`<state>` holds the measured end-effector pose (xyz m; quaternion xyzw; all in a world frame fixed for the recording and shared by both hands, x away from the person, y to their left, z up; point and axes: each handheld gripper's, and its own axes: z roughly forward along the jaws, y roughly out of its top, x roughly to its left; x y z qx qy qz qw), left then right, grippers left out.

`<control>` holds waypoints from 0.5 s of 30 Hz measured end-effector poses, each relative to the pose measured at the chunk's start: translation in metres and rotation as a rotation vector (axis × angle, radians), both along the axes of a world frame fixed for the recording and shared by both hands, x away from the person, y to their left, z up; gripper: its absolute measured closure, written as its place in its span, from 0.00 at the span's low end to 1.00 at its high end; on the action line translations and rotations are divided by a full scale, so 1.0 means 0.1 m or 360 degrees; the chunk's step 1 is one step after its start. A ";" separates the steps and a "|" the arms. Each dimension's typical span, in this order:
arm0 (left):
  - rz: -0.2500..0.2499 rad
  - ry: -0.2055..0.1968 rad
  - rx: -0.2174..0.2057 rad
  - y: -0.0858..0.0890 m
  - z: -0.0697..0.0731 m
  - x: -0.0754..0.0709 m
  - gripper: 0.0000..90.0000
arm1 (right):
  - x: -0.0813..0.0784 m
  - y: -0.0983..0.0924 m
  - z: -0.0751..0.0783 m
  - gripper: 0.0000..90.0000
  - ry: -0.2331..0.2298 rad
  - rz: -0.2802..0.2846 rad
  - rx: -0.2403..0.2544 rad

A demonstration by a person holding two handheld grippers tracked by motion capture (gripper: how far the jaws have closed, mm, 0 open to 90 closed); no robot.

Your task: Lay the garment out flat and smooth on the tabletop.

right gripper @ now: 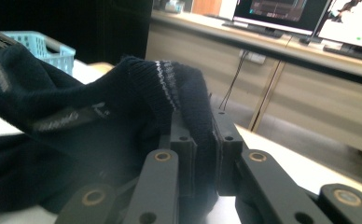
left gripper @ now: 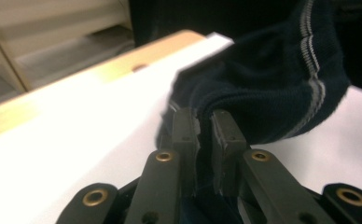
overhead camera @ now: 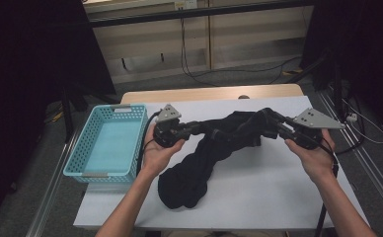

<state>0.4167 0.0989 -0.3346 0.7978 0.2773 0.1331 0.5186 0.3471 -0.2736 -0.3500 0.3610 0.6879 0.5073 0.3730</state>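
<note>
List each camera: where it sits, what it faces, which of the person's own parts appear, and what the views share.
High view: above the person's side, looking forward and down on the white-covered table; both forearms, left gripper, right gripper, light-blue plastic basket.
Left gripper view: rides that gripper, looking along its shut jaws across the table at the dark navy knitted garment with grey stripes.
Right gripper view: rides that gripper, facing cabinets and monitors; jaws pinch the garment.
Shared: all three show the garment; high and right gripper views both show the basket.

White-covered table point(overhead camera: 258, 187): turquoise basket point(overhead camera: 108, 143) at left, dark garment point(overhead camera: 189, 177) partly resting
</note>
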 end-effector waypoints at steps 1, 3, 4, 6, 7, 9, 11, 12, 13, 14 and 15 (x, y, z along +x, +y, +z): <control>0.0011 -0.0010 -0.0007 0.01 0.04 0.00 0.91 | -0.01 -0.01 0.04 0.91 -0.0016 -0.0004 0.0008; 0.0019 -0.0030 -0.0026 0.03 0.12 -0.01 0.91 | -0.01 -0.03 0.11 0.91 -0.0048 -0.0008 0.0021; 0.0026 -0.0037 -0.0029 0.05 0.16 -0.02 0.91 | -0.01 -0.03 0.14 0.91 -0.0060 -0.0010 0.0025; 0.0040 -0.0056 -0.0052 0.07 0.24 -0.02 0.91 | 0.00 -0.03 0.22 0.91 -0.0090 -0.0011 0.0041; 0.0051 -0.0066 -0.0069 0.09 0.30 -0.01 0.91 | 0.01 -0.03 0.25 0.91 -0.0100 -0.0012 0.0048; 0.0072 -0.0092 -0.0098 0.13 0.39 -0.01 0.91 | 0.03 -0.02 0.35 0.91 -0.0136 -0.0011 0.0062; 0.0113 -0.0106 -0.0144 0.18 0.49 0.01 0.92 | 0.06 0.00 0.44 0.91 -0.0177 -0.0018 0.0059; 0.0134 -0.0114 -0.0165 0.21 0.52 0.03 0.92 | 0.08 0.01 0.46 0.91 -0.0183 -0.0030 0.0056; 0.0163 -0.0126 -0.0159 0.23 0.52 0.05 0.92 | 0.13 0.01 0.47 0.91 -0.0191 -0.0042 0.0047; 0.0187 -0.0134 -0.0137 0.22 0.50 0.07 0.92 | 0.17 0.01 0.45 0.91 -0.0182 -0.0058 0.0043; 0.0198 -0.0099 -0.0098 0.21 0.42 0.13 0.92 | 0.22 0.01 0.43 0.91 -0.0164 -0.0065 0.0041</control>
